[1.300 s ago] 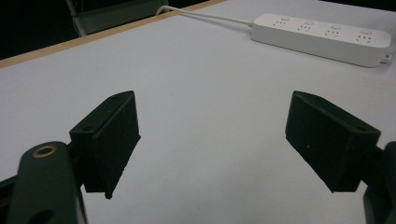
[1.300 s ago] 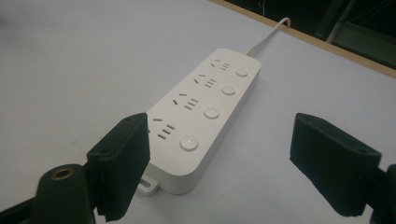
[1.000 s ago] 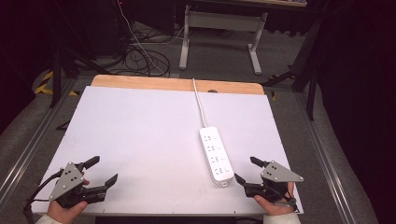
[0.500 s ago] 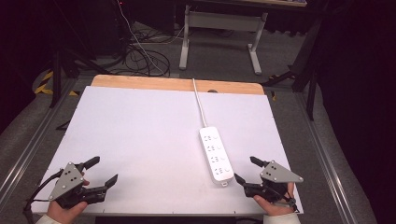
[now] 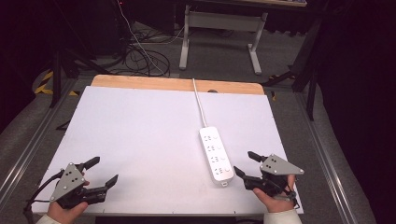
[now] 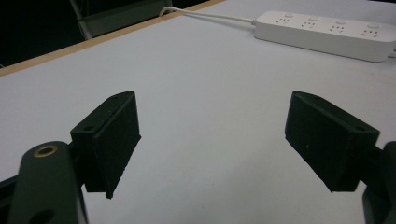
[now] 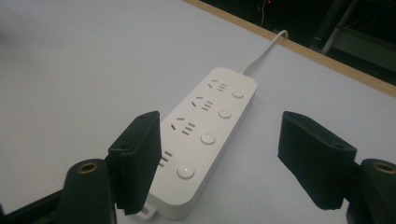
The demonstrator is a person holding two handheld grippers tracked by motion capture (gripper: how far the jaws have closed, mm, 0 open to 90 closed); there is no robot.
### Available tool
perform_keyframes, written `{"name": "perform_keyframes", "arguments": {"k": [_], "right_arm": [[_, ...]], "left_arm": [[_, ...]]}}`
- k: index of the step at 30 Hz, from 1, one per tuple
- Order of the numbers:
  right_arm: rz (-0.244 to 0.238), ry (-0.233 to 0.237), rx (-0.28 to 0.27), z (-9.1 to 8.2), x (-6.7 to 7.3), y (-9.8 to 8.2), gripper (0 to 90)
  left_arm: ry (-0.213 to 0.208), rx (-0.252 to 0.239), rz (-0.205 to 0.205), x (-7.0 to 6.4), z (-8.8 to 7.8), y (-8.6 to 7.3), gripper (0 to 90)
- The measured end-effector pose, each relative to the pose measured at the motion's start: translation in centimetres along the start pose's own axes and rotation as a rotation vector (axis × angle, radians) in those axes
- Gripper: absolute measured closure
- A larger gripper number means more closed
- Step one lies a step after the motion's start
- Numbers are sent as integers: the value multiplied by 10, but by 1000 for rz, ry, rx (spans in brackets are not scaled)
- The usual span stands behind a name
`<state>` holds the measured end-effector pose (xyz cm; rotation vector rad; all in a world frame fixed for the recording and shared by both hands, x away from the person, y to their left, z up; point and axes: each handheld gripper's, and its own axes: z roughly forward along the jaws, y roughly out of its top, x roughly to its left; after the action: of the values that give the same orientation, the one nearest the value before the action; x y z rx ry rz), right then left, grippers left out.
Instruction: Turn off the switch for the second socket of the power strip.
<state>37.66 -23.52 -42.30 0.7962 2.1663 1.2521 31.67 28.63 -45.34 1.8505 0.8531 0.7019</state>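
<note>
My right hand-held gripper point(image 5: 246, 164), jaws closing but empty beside the white plastic power strip point(image 5: 216, 153); a misaligned grab could skid it across the bench point(image 5: 140, 130).

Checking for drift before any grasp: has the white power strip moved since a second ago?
No. The power strip lies at the same spot relative to the table's wooden edge.

White table point(image 5: 140, 140) top — broad bare stretch across the left and middle, open to any pass. Sole obstacle: a white plastic four-socket power strip point(image 5: 216, 153) lying flat right of centre, its white cord point(image 5: 200, 105) running straight to the far wooden edge. Right hand-held gripper point(image 5: 246, 164) sits just beside the strip's near end, its jaws parted with nothing between them; left hand-held gripper point(image 5: 102, 170) has clear surface ahead.
</note>
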Motion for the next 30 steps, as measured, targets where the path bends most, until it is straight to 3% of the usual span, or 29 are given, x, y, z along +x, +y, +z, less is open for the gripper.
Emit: {"name": "perform_keyframes", "arguments": {"k": [16, 24, 30], "right_arm": [[-12, 2, -9, 20, -9, 32, 321], [4, 21, -25, 31, -12, 41, 327], [5, 7, -10, 37, -13, 41, 326]], "left_arm": [[4, 1, 5, 0, 0, 0, 188], [2, 1, 8, 0, 0, 0, 188], [-4, 2, 10, 0, -1, 0, 194]]}}
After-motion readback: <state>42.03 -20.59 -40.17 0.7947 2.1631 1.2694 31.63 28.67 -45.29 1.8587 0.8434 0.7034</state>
